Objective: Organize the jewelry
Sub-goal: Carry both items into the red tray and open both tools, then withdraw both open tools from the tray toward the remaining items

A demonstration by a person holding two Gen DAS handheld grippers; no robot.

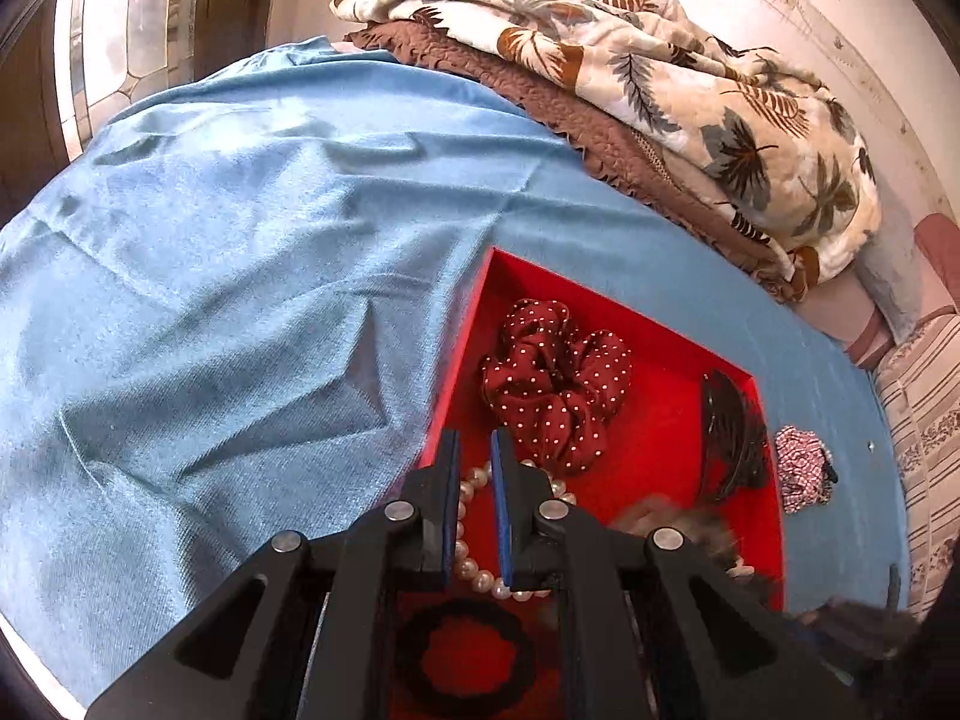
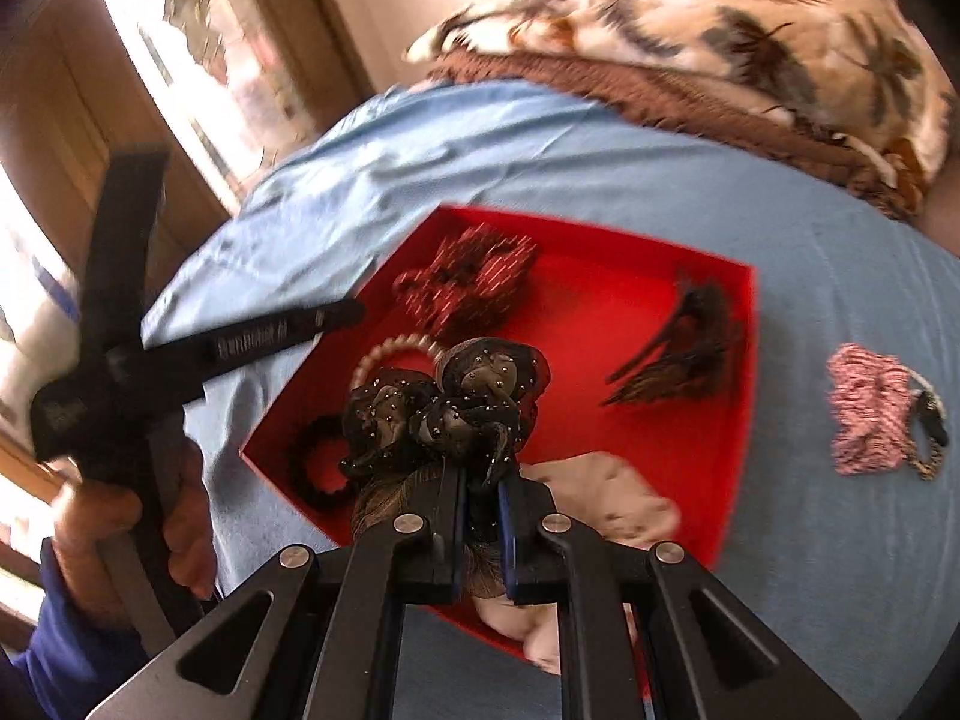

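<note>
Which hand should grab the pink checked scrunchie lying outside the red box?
Probably left: its hand-held gripper holds nothing, while the right hand-held gripper grips a black beaded scrunchie. The pink checked scrunchie lies beside the red box.

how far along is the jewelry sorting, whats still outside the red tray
Mostly done. The red tray already holds the polka-dot scrunchie, pearl bracelet, black hair tie and dark hair clip. In hand: the right gripper is shut on a black beaded scrunchie above the tray. Left: the pink-and-white scrunchie on the blue sheet. The left gripper holds nothing.
</note>
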